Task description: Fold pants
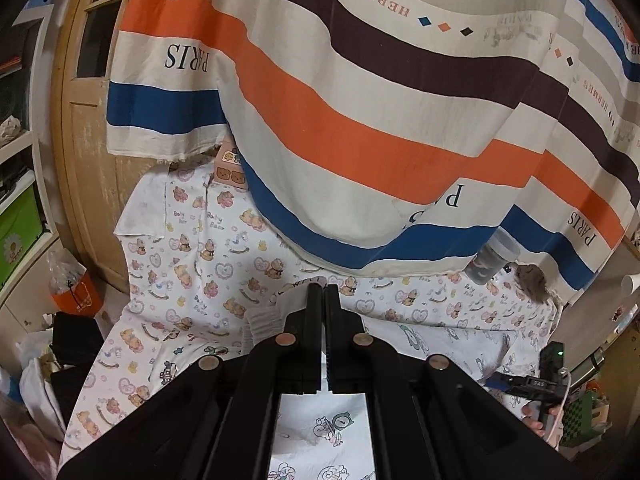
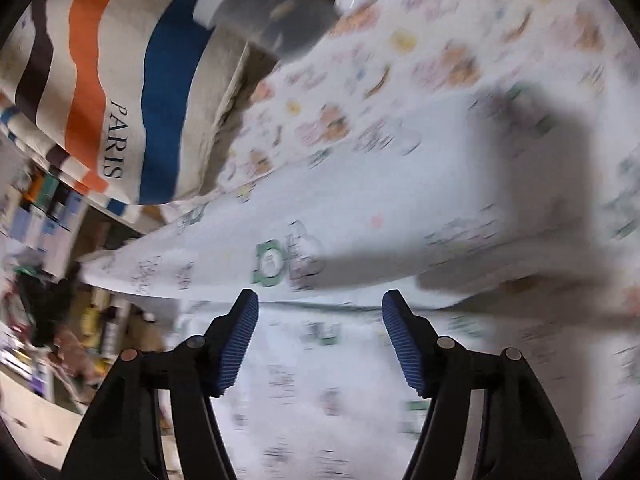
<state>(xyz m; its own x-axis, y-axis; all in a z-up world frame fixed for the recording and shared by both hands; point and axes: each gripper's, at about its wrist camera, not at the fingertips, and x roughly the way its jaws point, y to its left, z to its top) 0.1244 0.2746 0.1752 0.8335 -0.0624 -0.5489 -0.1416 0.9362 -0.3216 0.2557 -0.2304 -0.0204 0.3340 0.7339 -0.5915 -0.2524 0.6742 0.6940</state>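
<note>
- The left gripper (image 1: 323, 292) was clamped on the white printed pants (image 1: 320, 412), anchoring one edge above the bear-print sheet (image 1: 192, 272).
- The right gripper (image 2: 320, 304) stood spread, empty, facing the pants (image 2: 360, 216), apparently to take another edge.

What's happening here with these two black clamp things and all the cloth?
A person is folding white printed pants on a bear-print sheet. The left gripper is shut on the pants' fabric. The right gripper is open over the pants, holding nothing. A striped cloth hangs behind.
</note>
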